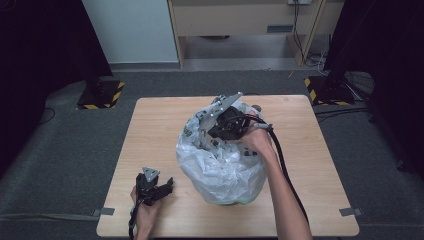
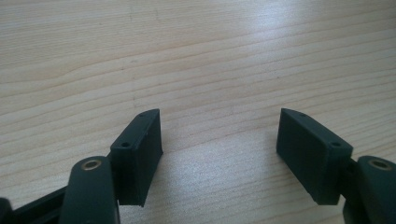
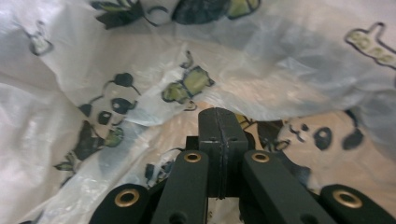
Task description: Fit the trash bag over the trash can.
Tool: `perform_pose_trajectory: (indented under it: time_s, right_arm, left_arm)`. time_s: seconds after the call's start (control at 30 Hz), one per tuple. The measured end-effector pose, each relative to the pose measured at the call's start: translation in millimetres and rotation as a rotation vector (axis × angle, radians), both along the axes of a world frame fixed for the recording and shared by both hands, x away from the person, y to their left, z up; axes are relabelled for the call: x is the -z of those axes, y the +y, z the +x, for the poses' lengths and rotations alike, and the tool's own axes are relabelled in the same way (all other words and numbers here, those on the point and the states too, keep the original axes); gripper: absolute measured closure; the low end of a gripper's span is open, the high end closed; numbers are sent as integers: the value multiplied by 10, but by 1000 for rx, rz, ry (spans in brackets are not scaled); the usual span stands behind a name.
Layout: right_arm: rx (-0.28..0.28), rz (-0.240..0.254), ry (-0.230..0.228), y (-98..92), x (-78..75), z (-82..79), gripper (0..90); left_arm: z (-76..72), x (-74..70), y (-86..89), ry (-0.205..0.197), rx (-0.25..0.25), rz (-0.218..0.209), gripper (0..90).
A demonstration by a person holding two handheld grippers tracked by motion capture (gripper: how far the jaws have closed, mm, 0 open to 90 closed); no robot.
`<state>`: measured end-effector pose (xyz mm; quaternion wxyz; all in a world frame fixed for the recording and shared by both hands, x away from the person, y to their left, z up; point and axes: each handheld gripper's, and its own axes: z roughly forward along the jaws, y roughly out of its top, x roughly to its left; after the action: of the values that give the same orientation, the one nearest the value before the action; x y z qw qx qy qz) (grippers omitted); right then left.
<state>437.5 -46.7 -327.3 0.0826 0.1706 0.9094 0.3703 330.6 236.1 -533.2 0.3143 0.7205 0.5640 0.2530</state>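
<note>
The right gripper (image 3: 219, 135) has its 2 jaws pressed flat together, and I cannot tell whether any film is pinched between them. It reaches into the top of a thin, crinkled, see-through plastic bag (image 1: 220, 165) printed with pandas. The bag stands puffed and rounded at the middle of the pale wooden table (image 1: 150, 130), well in from every edge.

The left gripper (image 2: 219, 140) rests near the front left edge, its 2 blocky black jaws wide apart over bare wood grain, well apart from the bag.
</note>
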Motion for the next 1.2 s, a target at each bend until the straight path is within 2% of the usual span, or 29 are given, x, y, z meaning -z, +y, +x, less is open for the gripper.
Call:
perform_pose_trajectory:
  time_s: [0.07, 0.13, 0.2, 0.27, 0.43, 0.53, 0.7, 0.83, 0.97, 1.1, 1.2]
  right_arm:
    - [-17, -22, 10, 24, 45, 6, 900]
    - [-21, -75, 34, 56, 100, 20, 900]
    - [-17, -90, 46, 69, 120, 35, 900]
    - [-18, -67, 37, 55, 102, 31, 900]
    - [-15, 6, -20, -5, -18, -45, 900]
    - [-17, 30, -46, -30, -88, -91, 900]
    - [-62, 134, -105, -83, -322, -259, 900]
    - [-124, 167, -131, -43, -428, -447, 900]
    - [-171, 146, -113, 65, -357, -571, 900]
    - [-175, 126, -69, 113, -206, -601, 900]
    - [-182, 90, -45, 137, -99, -595, 900]
  left_arm:
    - [-1, 0, 0, 0, 0, 1, 308]
    - [0, 0, 0, 0, -1, 0, 308]
    - [0, 0, 0, 0, 0, 1, 308]
    - [0, 0, 0, -1, -1, 0, 308]
    - [1, 0, 0, -1, 1, 1, 308]
    - [1, 0, 0, -1, 2, 2, 309]
    - [1, 0, 0, -1, 3, 2, 311]
    - [1, -1, -1, 0, 3, 2, 312]
    - [1, -1, -2, -1, 3, 3, 313]
    - [0, -1, -2, 0, 2, 0, 313]
    - [1, 1, -4, -1, 1, 0, 313]
